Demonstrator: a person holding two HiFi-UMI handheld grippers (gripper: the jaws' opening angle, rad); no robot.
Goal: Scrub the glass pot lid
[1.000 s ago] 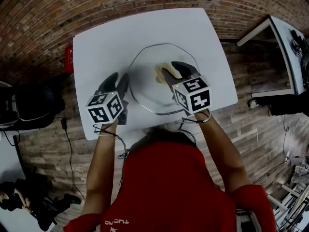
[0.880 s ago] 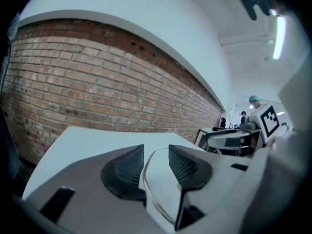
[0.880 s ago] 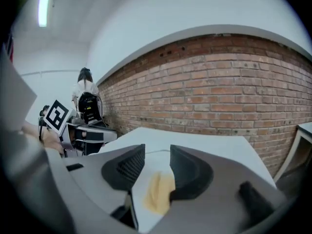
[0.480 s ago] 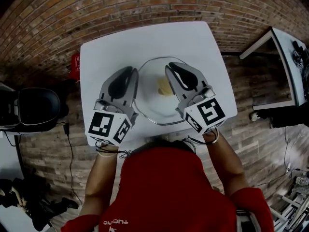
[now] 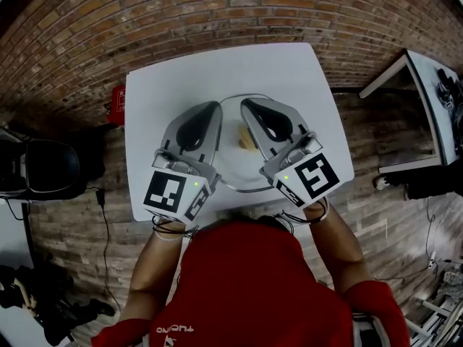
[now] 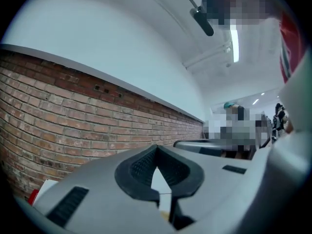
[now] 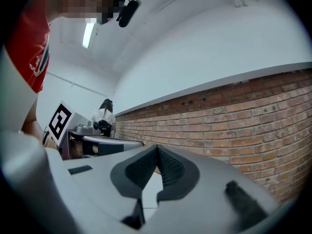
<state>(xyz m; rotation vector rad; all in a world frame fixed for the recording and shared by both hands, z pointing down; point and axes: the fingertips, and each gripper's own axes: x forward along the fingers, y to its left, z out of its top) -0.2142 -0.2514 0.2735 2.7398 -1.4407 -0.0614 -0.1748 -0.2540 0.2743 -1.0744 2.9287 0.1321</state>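
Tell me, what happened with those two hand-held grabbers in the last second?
Both the left gripper and the right gripper rose off the glass pot lid toward the head camera. Their jaws have just been closing and are now shut with nothing between them. The yellowish sponge lies on the lid as before, and the lid rests unmoved on the white table.

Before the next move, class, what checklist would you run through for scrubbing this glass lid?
1. Glass pot lid lies on the white table: ok.
2. Yellowish sponge in reach, resting on the lid: ok.
3. Left tongs open to grasp: not ok; just closed, empty.
4. Right tongs open to grasp: not ok; just closed, empty.
5. Lid steadied: not ok; nothing holds it.
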